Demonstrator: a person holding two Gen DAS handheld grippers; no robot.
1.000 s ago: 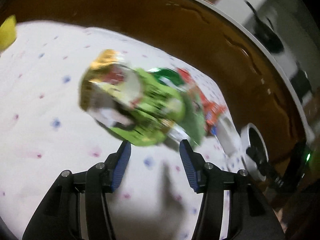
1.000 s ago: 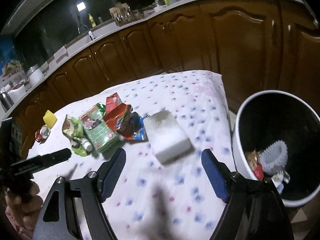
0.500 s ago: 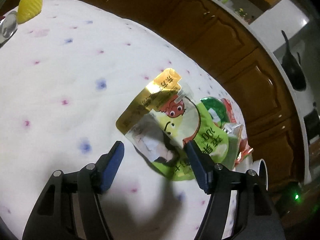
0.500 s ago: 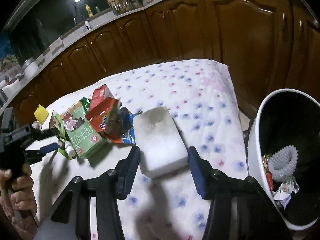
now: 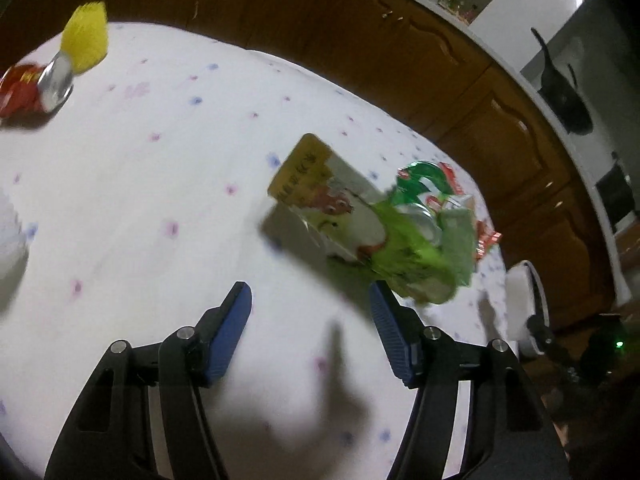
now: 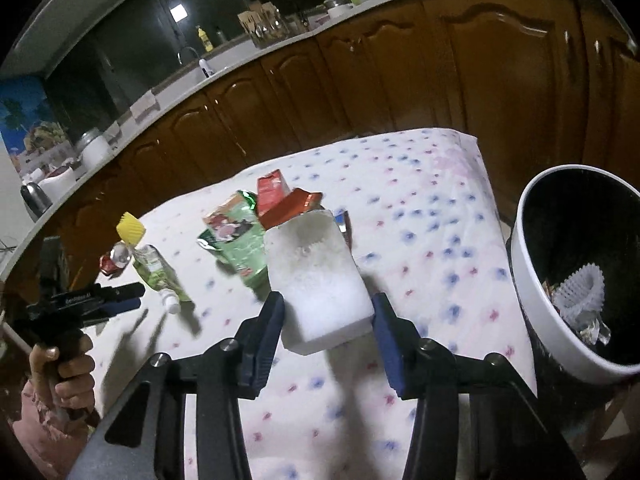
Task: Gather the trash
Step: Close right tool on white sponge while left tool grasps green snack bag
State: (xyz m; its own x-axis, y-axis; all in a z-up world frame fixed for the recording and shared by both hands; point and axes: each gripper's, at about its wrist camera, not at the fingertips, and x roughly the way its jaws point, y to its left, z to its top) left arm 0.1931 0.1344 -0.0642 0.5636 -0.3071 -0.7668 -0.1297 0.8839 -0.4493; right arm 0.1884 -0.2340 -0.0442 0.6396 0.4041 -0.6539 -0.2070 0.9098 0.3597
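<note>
With the white foam block grasped only at its near end by the right gripper, whose jaws have just been closing, while the left gripper is held released, the block could be dropped short of the bin.

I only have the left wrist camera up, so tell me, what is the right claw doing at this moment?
Observer: The right claw has just been closing. Its pads press on both sides of a white spongy block.
Operator: And the bin, I only see a bit of its rim. Anything in it?
Observer: Yes. The bin stands open to the right of the table, and inside lie a white ruffled paper cup and some shiny wrapper scraps.
</note>
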